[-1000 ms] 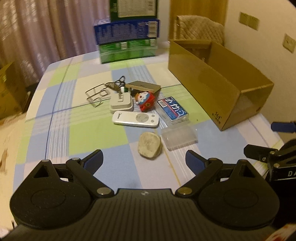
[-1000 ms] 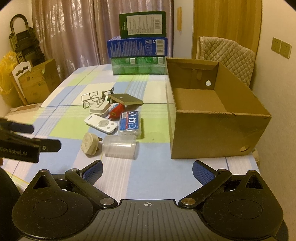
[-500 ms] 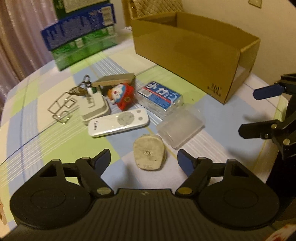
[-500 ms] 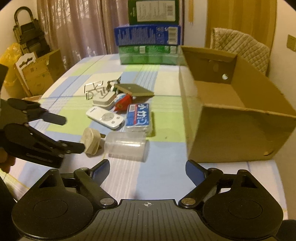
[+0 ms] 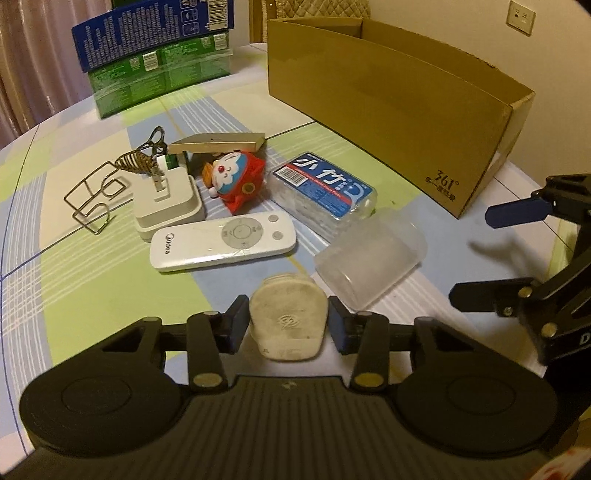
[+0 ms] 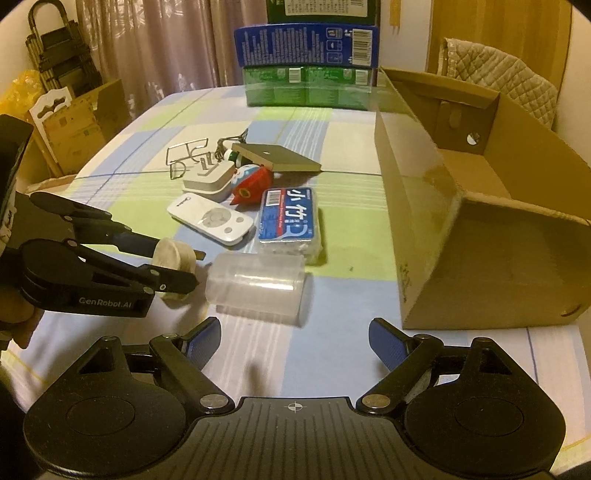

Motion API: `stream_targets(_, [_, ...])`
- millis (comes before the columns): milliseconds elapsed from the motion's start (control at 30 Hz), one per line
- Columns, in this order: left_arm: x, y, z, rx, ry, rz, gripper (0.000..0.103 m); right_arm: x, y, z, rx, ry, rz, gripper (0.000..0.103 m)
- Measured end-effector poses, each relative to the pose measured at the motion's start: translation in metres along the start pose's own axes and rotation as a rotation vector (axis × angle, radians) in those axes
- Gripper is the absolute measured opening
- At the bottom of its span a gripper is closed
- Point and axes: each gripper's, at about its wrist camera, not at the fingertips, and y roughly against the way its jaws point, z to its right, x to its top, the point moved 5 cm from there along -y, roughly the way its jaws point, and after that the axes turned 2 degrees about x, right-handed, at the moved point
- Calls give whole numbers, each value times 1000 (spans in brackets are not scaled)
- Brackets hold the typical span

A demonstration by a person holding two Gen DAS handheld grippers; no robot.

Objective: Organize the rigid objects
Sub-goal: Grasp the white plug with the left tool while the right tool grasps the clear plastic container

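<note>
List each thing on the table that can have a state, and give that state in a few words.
left gripper: shut on the white plug
white plug: gripped at its sides
right gripper: open, holding nothing
clear container: lying on its side
cardboard box: open
white remote: lying flat, buttons up
floss pick box: lying flat, label up

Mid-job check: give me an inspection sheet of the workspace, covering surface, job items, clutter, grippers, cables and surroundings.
Surface: checked tablecloth.
Job's things: white plug between the left fingers; clear plastic container on its side; white remote; dental floss pick box; red toy figure; white adapter; gold flat box; wire holder; open cardboard box.
Clutter: stacked boxes at the far edge.
Grippers: left gripper closed on the plug; right gripper open, empty.
Cables: nothing seen.
Surroundings: curtain, quilted chair, wall outlet.
</note>
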Motion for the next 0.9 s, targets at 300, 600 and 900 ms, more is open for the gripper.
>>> stream_targets(300, [-1, 10, -39, 102, 155, 19, 38, 10, -13, -16, 29, 18, 21, 85])
stream_targets(600, [-6, 15, -57, 129, 259, 44, 38, 13, -53, -23, -21, -16, -9, 85])
stream_targets(900, [-4, 16, -52, 121, 267, 50, 38, 15, -59, -28, -49, 4, -1, 68])
